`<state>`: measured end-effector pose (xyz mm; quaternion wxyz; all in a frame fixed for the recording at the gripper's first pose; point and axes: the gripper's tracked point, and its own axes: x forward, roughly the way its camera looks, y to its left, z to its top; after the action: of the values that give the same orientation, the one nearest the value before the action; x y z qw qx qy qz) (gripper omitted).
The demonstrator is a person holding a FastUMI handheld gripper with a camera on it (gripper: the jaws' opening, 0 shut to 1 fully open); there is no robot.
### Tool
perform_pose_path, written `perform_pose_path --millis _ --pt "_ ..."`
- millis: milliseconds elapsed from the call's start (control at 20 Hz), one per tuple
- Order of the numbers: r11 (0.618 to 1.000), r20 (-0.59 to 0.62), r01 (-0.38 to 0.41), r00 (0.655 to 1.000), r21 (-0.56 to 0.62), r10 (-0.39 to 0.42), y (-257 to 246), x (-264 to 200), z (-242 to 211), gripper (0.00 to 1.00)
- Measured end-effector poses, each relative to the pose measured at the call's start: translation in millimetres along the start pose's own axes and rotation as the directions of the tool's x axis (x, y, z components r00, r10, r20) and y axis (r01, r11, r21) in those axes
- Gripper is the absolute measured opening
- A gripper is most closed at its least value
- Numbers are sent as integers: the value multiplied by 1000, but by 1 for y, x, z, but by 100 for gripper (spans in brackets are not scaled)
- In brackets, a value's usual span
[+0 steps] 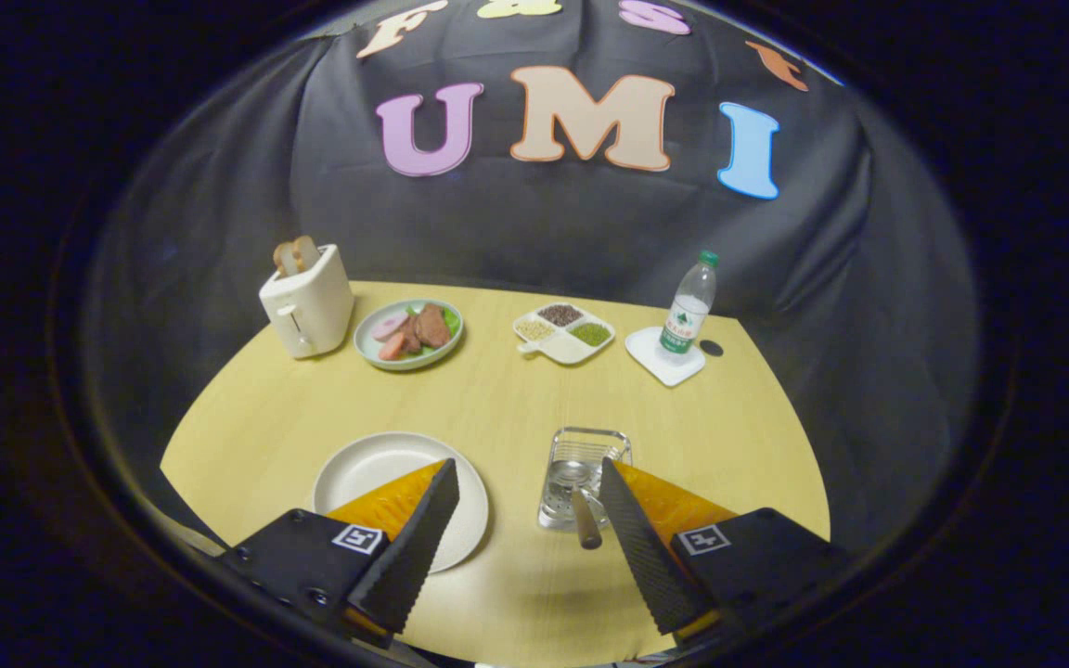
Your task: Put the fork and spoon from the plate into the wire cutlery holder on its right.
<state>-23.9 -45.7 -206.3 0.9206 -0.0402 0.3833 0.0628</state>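
Hanging wide apart over the worktop (497, 390), the jaws (527, 482) grip nothing right now. Just ahead of the right finger sits the wire cutlery holder (581, 473), and a utensil handle (586, 521) pokes out of it toward the gripper, leaning a bit, long axis running from the holder back at the fingers. I can't tell if it's the fork or the spoon, the head is buried in the wire. The white plate (377, 473) lies beside the left finger and what shows of it looks bare. My guess: thin rigid metal, light, slippery, so pinch mid-handle across its narrow width. Further back are a toaster (305, 301), a food plate (409, 332), a divided dish (563, 334) and a water bottle (689, 311).
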Motion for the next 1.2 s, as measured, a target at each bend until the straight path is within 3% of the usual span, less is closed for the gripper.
perform_pose_path --millis 350,700,800,900,1200 --pt "997 222 -25 975 76 8 6 -23 49 98" --pt "995 439 -61 898 82 19 15 -54 96 98" --pt "996 513 -47 858 74 2 11 -69 112 98" --pt "997 544 -61 839 57 20 18 -74 118 98" --pt "994 560 -83 828 73 28 20 -74 123 98"
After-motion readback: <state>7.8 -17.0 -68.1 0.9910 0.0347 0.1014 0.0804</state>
